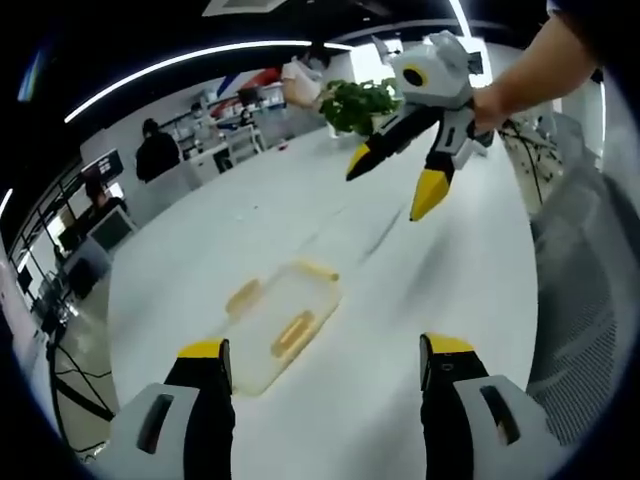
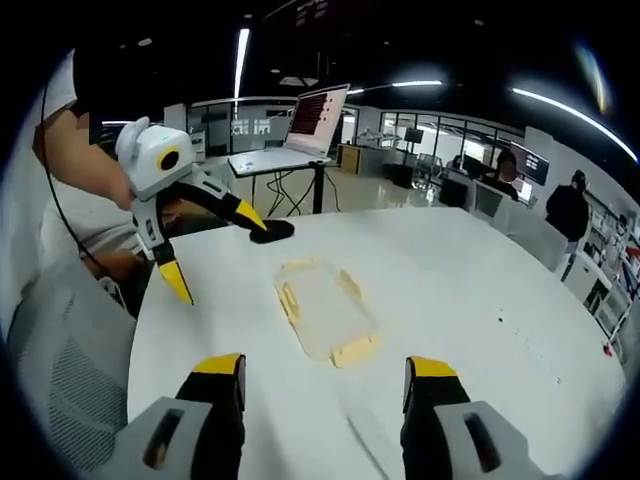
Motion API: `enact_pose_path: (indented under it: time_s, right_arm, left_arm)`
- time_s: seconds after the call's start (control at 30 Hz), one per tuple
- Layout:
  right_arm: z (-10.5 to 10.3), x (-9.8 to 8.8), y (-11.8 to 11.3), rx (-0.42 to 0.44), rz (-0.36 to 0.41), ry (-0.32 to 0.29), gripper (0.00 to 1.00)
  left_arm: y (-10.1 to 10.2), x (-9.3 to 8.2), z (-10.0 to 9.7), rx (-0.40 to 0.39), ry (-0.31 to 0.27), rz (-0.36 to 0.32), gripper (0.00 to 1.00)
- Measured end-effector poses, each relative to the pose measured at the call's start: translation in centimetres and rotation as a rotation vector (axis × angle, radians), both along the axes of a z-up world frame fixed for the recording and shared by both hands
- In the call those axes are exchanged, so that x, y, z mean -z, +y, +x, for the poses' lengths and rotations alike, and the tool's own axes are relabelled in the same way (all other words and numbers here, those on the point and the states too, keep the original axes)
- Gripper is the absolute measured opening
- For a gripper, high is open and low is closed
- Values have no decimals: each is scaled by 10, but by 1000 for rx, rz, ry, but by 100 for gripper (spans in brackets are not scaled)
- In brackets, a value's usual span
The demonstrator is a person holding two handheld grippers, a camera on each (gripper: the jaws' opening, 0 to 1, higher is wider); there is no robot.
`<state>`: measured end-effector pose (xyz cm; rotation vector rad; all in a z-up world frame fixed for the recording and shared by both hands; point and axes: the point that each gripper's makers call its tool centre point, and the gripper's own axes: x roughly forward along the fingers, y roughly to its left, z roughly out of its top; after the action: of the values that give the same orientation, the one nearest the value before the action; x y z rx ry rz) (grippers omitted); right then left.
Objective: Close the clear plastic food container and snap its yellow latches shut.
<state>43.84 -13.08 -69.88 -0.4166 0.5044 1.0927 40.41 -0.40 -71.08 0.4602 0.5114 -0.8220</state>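
Observation:
A clear plastic food container (image 1: pixel 272 330) (image 2: pixel 325 308) lies flat on the white round table (image 1: pixel 420 270) (image 2: pixel 480 300). Yellow latches (image 1: pixel 292 333) (image 2: pixel 355 350) show along its sides and end. Its lid seems to be on; whether the latches are snapped I cannot tell. My left gripper (image 1: pixel 325 350) (image 2: pixel 215 250) is open and hovers short of the container. My right gripper (image 2: pixel 326 367) (image 1: pixel 392 183) is also open, held above the table on the container's opposite side. Neither touches the container.
A potted green plant (image 1: pixel 358 103) stands at one end of the table. A small black object (image 2: pixel 272 231) lies on the table edge, with a laptop (image 2: pixel 315 120) on a desk beyond. A grey mesh chair (image 1: pixel 585 280) (image 2: pixel 60 350) is beside the table. People sit in the background.

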Motion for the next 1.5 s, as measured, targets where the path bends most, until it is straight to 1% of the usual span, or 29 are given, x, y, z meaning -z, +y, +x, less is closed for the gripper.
enact_pose_path:
  time_s: [0.3, 0.43, 0.67, 0.83, 1.0, 1.23, 1.37, 1.5]
  right_arm:
    - [6, 4, 10, -46, -20, 3, 62]
    - [10, 9, 11, -55, -44, 11, 58]
    - [16, 13, 14, -80, -76, -2, 59]
    - [20, 16, 16, -99, -93, 1, 59]
    - [27, 15, 18, -106, -98, 4, 57]
    - [32, 17, 23, -124, -111, 2, 58]
    - [32, 20, 24, -132, -117, 6, 58]
    - [33, 26, 23, -144, -135, 13, 57]
  left_arm:
    - [5, 2, 10, 9, 5, 14, 75]
    - [8, 7, 12, 18, 15, 26, 74]
    - [10, 10, 15, 22, 26, 32, 74]
    - [13, 11, 19, 28, 30, 39, 74]
    - [18, 13, 23, 43, 30, 65, 74]
    - [25, 13, 32, 52, 32, 85, 72]
    - [28, 19, 34, 39, 51, 89, 71]
    - [28, 23, 34, 49, 56, 104, 71]
